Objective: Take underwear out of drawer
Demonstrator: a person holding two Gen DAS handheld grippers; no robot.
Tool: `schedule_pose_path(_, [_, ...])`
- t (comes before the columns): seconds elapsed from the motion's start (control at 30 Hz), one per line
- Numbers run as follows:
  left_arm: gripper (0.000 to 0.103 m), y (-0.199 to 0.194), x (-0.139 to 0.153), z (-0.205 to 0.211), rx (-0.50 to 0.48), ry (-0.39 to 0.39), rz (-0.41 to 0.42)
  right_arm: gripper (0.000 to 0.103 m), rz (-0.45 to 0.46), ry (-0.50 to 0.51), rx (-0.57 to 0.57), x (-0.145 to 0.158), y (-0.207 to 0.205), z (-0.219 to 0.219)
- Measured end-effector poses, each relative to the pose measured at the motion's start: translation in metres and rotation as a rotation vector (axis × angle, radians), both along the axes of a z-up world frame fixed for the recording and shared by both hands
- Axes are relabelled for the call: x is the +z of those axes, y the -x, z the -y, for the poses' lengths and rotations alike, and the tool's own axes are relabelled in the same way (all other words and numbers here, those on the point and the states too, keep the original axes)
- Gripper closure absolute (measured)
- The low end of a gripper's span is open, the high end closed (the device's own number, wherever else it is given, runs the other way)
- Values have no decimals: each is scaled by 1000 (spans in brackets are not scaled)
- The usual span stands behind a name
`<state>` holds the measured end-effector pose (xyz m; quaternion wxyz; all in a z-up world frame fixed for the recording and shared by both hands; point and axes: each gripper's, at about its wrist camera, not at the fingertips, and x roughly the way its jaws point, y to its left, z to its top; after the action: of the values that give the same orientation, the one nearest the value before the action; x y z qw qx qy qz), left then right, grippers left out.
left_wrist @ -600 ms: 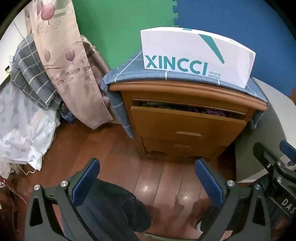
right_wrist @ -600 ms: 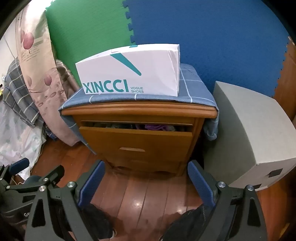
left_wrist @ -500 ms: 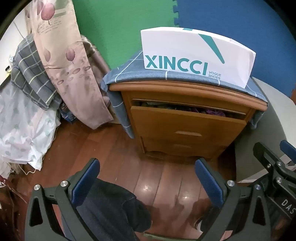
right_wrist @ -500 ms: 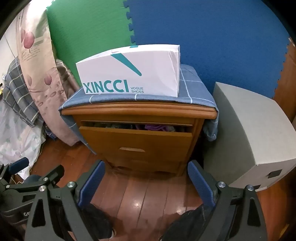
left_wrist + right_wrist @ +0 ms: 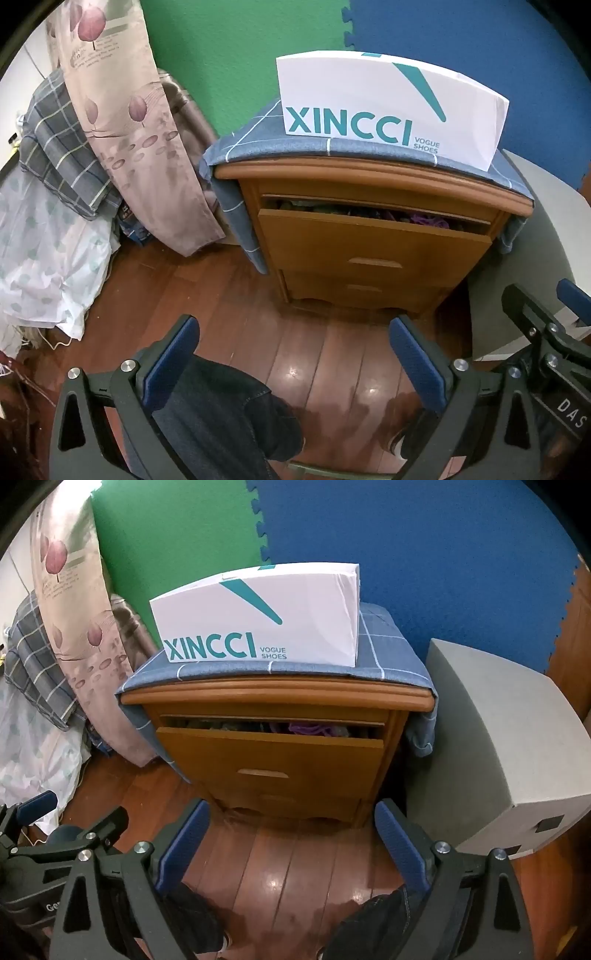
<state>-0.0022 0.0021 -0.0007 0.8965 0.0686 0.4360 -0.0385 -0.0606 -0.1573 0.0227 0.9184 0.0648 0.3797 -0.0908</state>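
Several garments, among them a purple piece of underwear (image 5: 308, 729), lie bunched in the top drawer (image 5: 269, 753) of a wooden nightstand (image 5: 277, 698), and the drawer stands pulled partly out. A blue checked cloth (image 5: 384, 657) covers the nightstand's top, with a white shoe box (image 5: 258, 616) on it. Well short of the drawer, above the wooden floor (image 5: 306, 354), the left gripper (image 5: 293, 350) and the right gripper (image 5: 291, 830) both hang with jaws spread wide and nothing between them.

white box (image 5: 258, 616) reading "XINCCI VOGUE SHOES"
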Motion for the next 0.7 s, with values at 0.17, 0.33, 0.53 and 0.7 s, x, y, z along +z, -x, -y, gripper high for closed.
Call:
schedule_pose_path(0.17, [1, 0, 0, -1, -2, 0, 0, 10, -2, 7, 1, 0, 0, -1])
schedule_pose_path(0.33, [1, 0, 0, -1, -2, -2, -1, 10, -3, 7, 1, 0, -1, -1])
schedule_pose_path(0.53, [1, 0, 0, -1, -2, -3, -1, 10, -7, 11, 3, 1, -1, -2])
schedule_pose_path(0.7, [1, 0, -1, -2, -3, -2, -1, 10, -8, 14, 6, 1, -2, -2])
